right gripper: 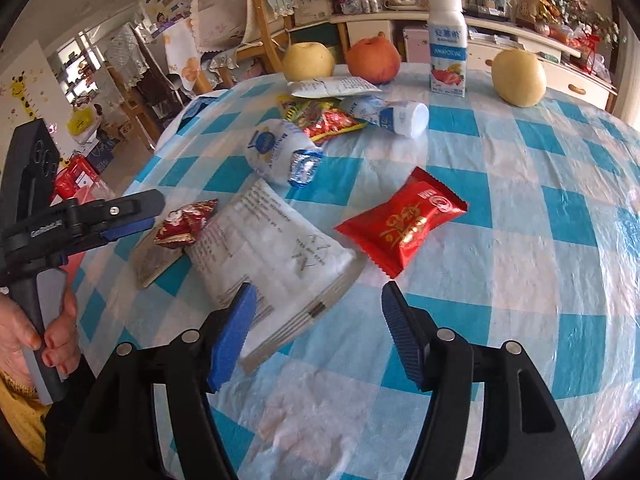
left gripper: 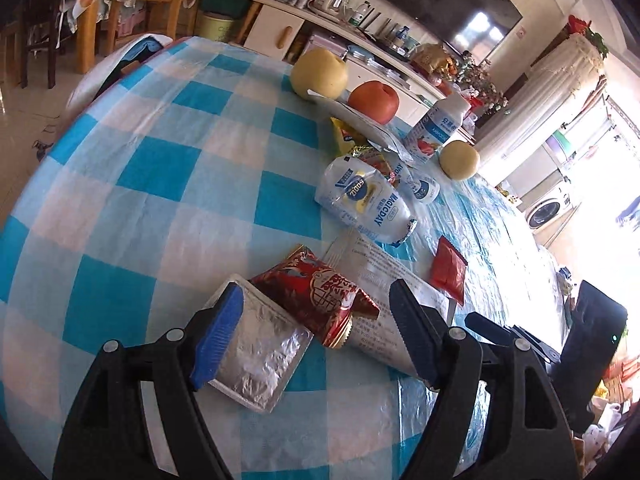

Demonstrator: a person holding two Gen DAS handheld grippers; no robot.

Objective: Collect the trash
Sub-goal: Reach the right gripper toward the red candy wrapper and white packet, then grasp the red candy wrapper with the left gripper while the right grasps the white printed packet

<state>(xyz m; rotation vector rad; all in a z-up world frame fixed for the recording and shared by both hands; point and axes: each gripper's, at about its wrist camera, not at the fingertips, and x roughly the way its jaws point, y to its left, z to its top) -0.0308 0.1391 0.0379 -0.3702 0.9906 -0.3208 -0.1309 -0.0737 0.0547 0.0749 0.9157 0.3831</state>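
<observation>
Both tools stand spread, pinching nothing — the left gripper (left gripper: 316, 336) over the silver pouch (left gripper: 260, 356). The right gripper (right gripper: 316, 332) hovers by the white packet (right gripper: 276, 256) — red wrapper (right gripper: 404, 224) at one o'clock.

Wooden chairs (right gripper: 264, 36), cream sideboard (right gripper: 520, 46), washing machine (left gripper: 546, 210), bright daylight

Surface (right gripper: 520, 184): blue/white check cloth. Red wrapper (right gripper: 404, 226) w/ gold print. Silver foil pouch (left gripper: 260, 354). Tool pads (right gripper: 234, 340) blue.
</observation>
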